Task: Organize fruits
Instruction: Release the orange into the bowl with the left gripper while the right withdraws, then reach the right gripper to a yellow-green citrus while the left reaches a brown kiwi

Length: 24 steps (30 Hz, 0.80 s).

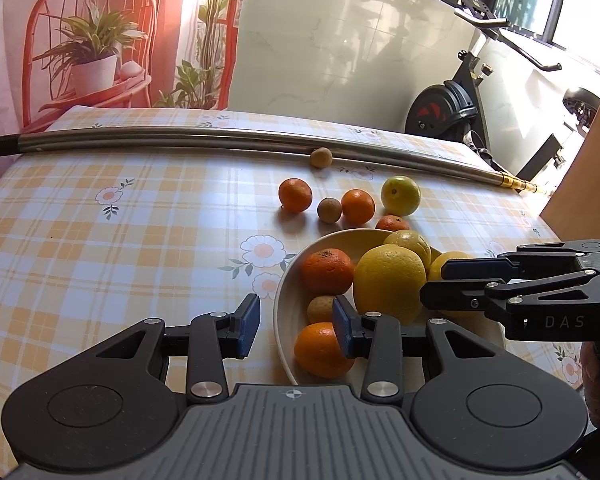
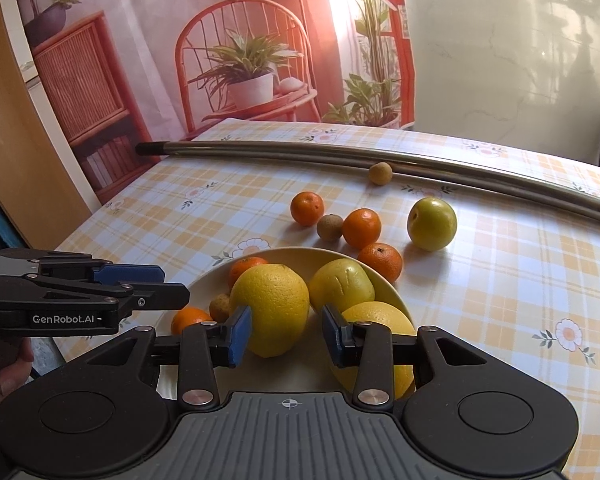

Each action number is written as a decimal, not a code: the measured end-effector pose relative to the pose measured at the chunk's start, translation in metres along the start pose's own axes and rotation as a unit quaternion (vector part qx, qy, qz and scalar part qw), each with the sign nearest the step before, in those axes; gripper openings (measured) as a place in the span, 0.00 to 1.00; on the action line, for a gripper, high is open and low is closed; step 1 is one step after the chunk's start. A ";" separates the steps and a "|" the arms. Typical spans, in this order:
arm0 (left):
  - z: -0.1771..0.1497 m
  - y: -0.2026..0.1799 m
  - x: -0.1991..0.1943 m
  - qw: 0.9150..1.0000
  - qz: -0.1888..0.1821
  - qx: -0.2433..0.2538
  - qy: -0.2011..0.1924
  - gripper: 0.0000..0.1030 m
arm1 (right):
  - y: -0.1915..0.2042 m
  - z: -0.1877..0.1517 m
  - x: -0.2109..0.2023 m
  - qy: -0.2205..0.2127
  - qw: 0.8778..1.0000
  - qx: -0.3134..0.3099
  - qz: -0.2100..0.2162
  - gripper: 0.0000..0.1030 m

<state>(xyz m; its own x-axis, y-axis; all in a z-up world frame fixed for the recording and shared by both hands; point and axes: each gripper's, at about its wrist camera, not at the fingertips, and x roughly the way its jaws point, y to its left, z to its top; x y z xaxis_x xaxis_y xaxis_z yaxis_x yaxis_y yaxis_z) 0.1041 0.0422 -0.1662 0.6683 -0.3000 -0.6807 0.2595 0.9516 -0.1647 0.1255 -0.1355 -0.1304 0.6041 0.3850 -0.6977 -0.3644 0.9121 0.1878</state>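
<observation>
Your left tongs (image 1: 296, 326) are spread wide, empty, straddling the near rim of the bowl (image 1: 284, 300). Your right tongs (image 2: 286, 334) are also open and hold nothing, hovering over the large yellow citrus (image 2: 270, 306) in the bowl. The bowl holds yellow citrus, mandarins and a small brown fruit. On the desk (image 1: 140, 240) beyond it lie three mandarins, touching or near a brown longan (image 1: 329, 210), plus a green-yellow fruit (image 1: 400, 195). Another longan (image 1: 321, 157) rests against the metal pole (image 1: 180, 136).
</observation>
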 end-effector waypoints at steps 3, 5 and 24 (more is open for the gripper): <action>0.000 0.002 0.000 1.000 0.001 -0.005 0.000 0.40 | -0.004 0.002 -0.005 -0.012 1.000 0.001 -0.007 0.35; 0.001 0.003 0.000 1.000 0.002 -0.009 -0.001 0.40 | -0.007 0.005 -0.008 -0.019 1.000 0.003 -0.010 0.35; 0.072 0.019 -0.003 0.998 0.018 -0.018 -0.053 0.40 | -0.093 0.045 -0.008 -0.070 0.994 0.071 -0.048 0.36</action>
<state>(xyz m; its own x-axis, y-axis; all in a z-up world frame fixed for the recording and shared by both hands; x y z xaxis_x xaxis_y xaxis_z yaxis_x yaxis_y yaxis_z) 0.1571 0.0560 -0.1155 0.7470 -0.2699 -0.6075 0.2100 0.9629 -0.1695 0.1865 -0.2170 -0.1115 0.7274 0.3019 -0.6162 -0.2022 0.9524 0.2280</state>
